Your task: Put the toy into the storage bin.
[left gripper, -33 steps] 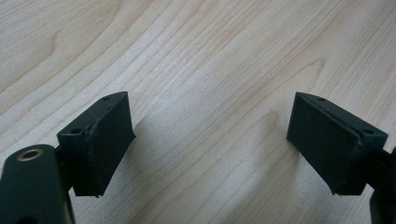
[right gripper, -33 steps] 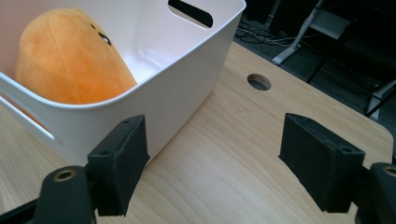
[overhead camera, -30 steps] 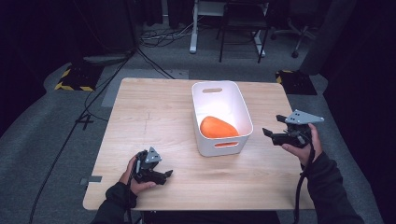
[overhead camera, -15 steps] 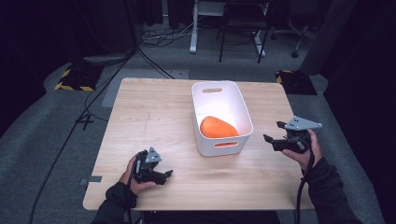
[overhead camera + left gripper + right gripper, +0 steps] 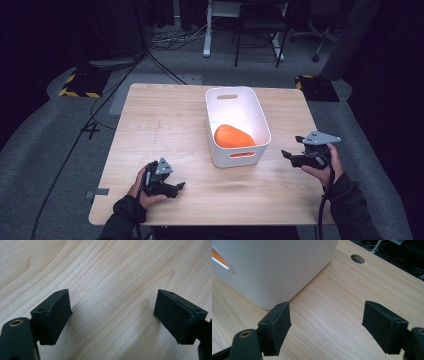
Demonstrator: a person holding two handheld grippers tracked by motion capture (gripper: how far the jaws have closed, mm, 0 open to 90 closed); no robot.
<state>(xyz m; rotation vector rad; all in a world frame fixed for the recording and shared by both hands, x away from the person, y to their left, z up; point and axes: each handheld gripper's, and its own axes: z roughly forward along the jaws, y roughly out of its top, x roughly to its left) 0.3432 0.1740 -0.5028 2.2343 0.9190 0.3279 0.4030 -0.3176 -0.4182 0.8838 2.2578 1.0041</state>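
Note:
A white plastic bin (image 5: 260, 120) stands on the wooden table (image 5: 170, 125), with an orange rounded object (image 5: 233, 136) lying inside at its near end. My left gripper (image 5: 180, 187) rests low on the table near the front left, held in a hand, open with bare wood between its jaws (image 5: 112, 315). My right gripper (image 5: 287, 155) hovers just right of the bin's near corner, open and empty. In the right gripper view the bin's white wall (image 5: 274, 267) rises close ahead on the left, with orange showing through its handle slot (image 5: 219, 258).
A round cable hole (image 5: 357, 258) is cut in the table beyond the right gripper. Black cables trail off the table's front edge and over the grey floor. Chair and desk legs stand behind the table, with yellow-black striped plates on the floor at both sides.
My right gripper has dropped lower and come slightly nearer the table's front, beside the bin. The left gripper and the orange object have stayed put.

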